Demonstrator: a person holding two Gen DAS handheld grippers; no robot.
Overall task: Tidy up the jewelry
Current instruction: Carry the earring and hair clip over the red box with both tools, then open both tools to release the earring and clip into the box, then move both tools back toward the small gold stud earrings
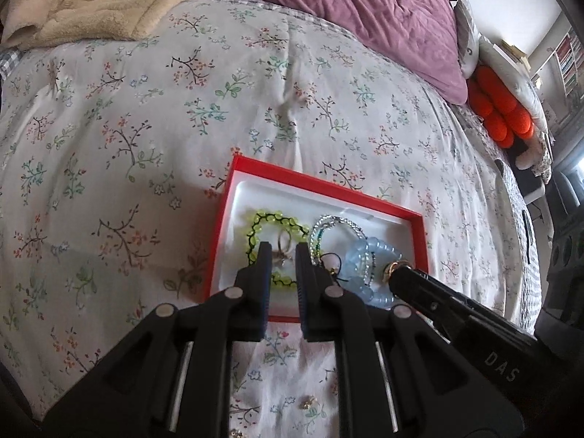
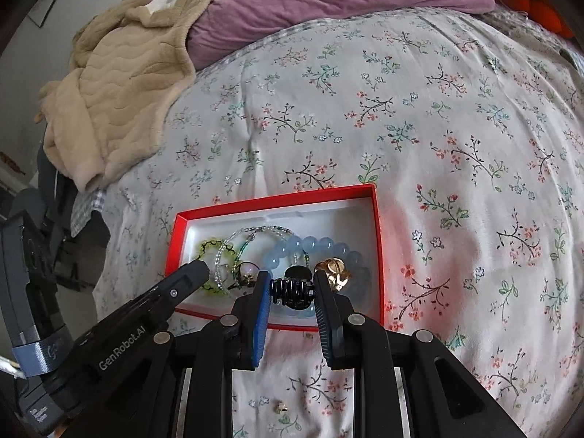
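A red box (image 1: 239, 168) with a white lining lies on the floral bedspread. Inside it are a green bead bracelet (image 1: 255, 224), a clear and teal bead bracelet (image 1: 328, 224), a pale blue bead bracelet (image 2: 328, 246) and a gold piece (image 2: 334, 272). My left gripper (image 1: 283, 255) hangs over the box's left half, shut on a small metal ring (image 1: 283, 250). My right gripper (image 2: 292, 286) is over the box's near edge, shut on a black claw hair clip (image 2: 294, 288). Each gripper shows in the other's view, the right gripper (image 1: 398, 277) and the left gripper (image 2: 197, 270).
Loose small gold earrings (image 1: 308, 401) (image 2: 280, 407) lie on the bedspread below the grippers. A beige blanket (image 2: 120, 84) and purple pillow (image 1: 365, 7) sit at the far end of the bed. An orange plush (image 1: 500, 109) rests by the right edge.
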